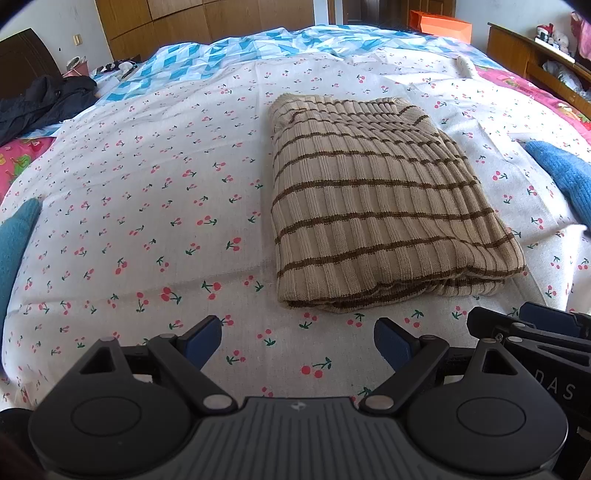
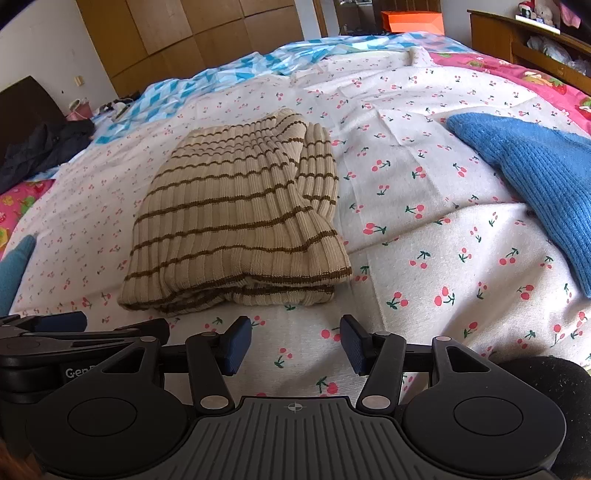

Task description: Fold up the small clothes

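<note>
On the cherry-print sheet (image 1: 147,192), just ahead of my left gripper (image 1: 297,341) and right gripper (image 2: 295,343), lies the folded striped sweater (image 1: 373,206); both jaws gape empty, seemingly just short of its hem.

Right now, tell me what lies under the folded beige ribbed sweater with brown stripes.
The folded beige ribbed sweater with brown stripes rests on the white cherry-print sheet. Its own folded layers show along the near edge; anything else beneath is covered.

One folded striped sweater (image 1: 376,206) on the cherry-print sheet (image 1: 147,184). Two blue knits: one (image 2: 535,177) right, one teal (image 1: 14,240) left. One dark jacket (image 1: 40,103). One orange box (image 2: 412,20). Two grippers (image 1: 297,341) (image 2: 295,345).
</note>
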`<state>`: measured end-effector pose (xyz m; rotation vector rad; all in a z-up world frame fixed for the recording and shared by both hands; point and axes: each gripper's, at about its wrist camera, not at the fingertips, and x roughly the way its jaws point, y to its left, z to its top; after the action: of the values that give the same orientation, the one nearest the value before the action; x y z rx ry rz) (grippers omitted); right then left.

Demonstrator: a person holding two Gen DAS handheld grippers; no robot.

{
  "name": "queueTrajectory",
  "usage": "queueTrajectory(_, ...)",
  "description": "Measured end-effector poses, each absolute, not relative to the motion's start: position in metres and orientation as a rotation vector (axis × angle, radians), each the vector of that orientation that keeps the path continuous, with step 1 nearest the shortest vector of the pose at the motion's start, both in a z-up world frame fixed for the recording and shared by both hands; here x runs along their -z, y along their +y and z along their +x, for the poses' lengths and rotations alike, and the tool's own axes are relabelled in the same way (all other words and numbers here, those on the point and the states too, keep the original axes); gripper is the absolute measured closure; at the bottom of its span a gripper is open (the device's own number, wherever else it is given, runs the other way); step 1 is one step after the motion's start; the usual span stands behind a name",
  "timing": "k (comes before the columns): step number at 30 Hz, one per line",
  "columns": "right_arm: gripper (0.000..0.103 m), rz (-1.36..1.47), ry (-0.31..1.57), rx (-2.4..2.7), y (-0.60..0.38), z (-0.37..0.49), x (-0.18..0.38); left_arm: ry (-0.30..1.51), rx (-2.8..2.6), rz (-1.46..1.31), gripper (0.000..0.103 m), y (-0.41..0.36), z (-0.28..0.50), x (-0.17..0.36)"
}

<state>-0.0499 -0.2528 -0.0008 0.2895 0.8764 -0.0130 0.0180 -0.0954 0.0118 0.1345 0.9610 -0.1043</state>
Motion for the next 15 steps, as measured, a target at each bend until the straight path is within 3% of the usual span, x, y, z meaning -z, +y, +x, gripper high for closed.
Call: queueTrajectory(15, 0.050, 0.265, 0.893, -0.004, -0.2559, -0.0468, -0.0041, 0.977, 0.114, 0.116, 0.010, -0.0961, 0.0189, -0.0137)
